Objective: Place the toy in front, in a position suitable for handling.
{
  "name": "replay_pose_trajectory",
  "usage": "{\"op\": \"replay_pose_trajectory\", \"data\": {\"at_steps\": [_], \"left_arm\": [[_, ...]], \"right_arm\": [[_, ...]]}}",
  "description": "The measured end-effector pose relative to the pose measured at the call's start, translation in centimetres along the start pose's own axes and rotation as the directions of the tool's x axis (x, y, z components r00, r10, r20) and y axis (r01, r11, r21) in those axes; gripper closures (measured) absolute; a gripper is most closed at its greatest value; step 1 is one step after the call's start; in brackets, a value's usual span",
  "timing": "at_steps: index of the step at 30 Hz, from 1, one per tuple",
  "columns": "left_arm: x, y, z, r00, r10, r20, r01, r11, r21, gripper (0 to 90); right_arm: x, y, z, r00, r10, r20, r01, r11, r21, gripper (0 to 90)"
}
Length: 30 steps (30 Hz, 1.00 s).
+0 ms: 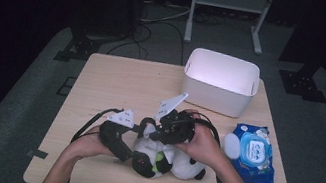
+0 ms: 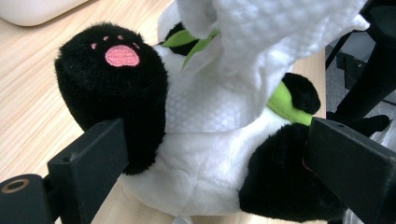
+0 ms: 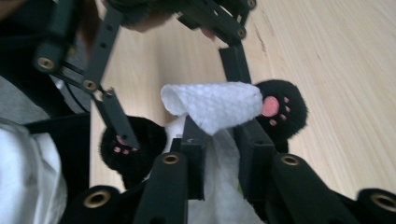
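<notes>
Currently, we hold the left gripper (image 1: 137,154) clamped on a plush panda (image 1: 164,158) that lies on the wooden table (image 1: 116,83), near its front edge. In the left gripper view, its two black jaws press against the toy's black legs from either side, one beside the foot with the pink paw print (image 2: 122,55), so the gripper pinches the panda's lower body.

We hold the right gripper (image 1: 149,130) just above the toy, with a white wet wipe (image 3: 212,105) caught between its jaws. In the right gripper view the jaws stand close together on the wipe, whose free end folds over above them, and the sheet lies against the panda's white belly (image 2: 205,158).

Beyond the toy, a white storage bin (image 1: 220,81) stands at the table's far edge. A blue wet-wipe pack (image 1: 255,153) lies to the right, well apart from the bin, with a white oval lid (image 1: 231,145) just beside it.
</notes>
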<state>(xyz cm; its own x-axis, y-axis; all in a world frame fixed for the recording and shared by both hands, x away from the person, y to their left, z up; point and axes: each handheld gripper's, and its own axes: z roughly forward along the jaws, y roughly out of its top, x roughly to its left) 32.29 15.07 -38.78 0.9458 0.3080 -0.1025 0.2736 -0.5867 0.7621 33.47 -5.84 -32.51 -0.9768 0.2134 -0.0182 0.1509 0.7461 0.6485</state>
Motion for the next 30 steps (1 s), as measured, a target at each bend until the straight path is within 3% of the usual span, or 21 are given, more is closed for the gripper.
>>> {"op": "replay_pose_trajectory", "data": {"at_steps": [5, 11, 19, 24, 30], "left_arm": [[0.0, 0.0, 0.0, 1.0, -0.002, -0.002, 0.002, 1.0, -0.001, 5.0], [0.0, 0.2, -0.1, 0.9998, 0.01, -0.017, -0.01, 0.9999, -0.004, 5.0], [0.0, 0.0, 0.0, 0.9999, 0.006, -0.01, -0.006, 1.0, 0.001, 5.1], [0.0, -0.1, 0.1, 1.0, -0.002, -0.007, 0.002, 1.0, -0.003, 5.0], [0.1, 0.0, 0.1, 0.9999, 0.006, -0.008, -0.006, 1.0, 0.004, 5.1]], "right_arm": [[-0.3, -1.0, 1.1, 0.9997, 0.015, -0.018, -0.014, 0.998, 0.068, 81.3], [-0.2, -2.4, 1.9, 0.9971, 0.043, -0.063, -0.038, 0.996, 0.085, 82.9], [0.9, -1.4, 2.9, 0.9958, 0.008, -0.092, 0.002, 0.993, 0.114, 83.1], [0.9, -0.6, 2.8, 0.9986, -0.011, -0.052, 0.017, 0.994, 0.107, 83.1], [-0.7, -0.8, 0.6, 0.9994, 0.034, 0.011, -0.035, 0.997, 0.063, 83.1]]}}
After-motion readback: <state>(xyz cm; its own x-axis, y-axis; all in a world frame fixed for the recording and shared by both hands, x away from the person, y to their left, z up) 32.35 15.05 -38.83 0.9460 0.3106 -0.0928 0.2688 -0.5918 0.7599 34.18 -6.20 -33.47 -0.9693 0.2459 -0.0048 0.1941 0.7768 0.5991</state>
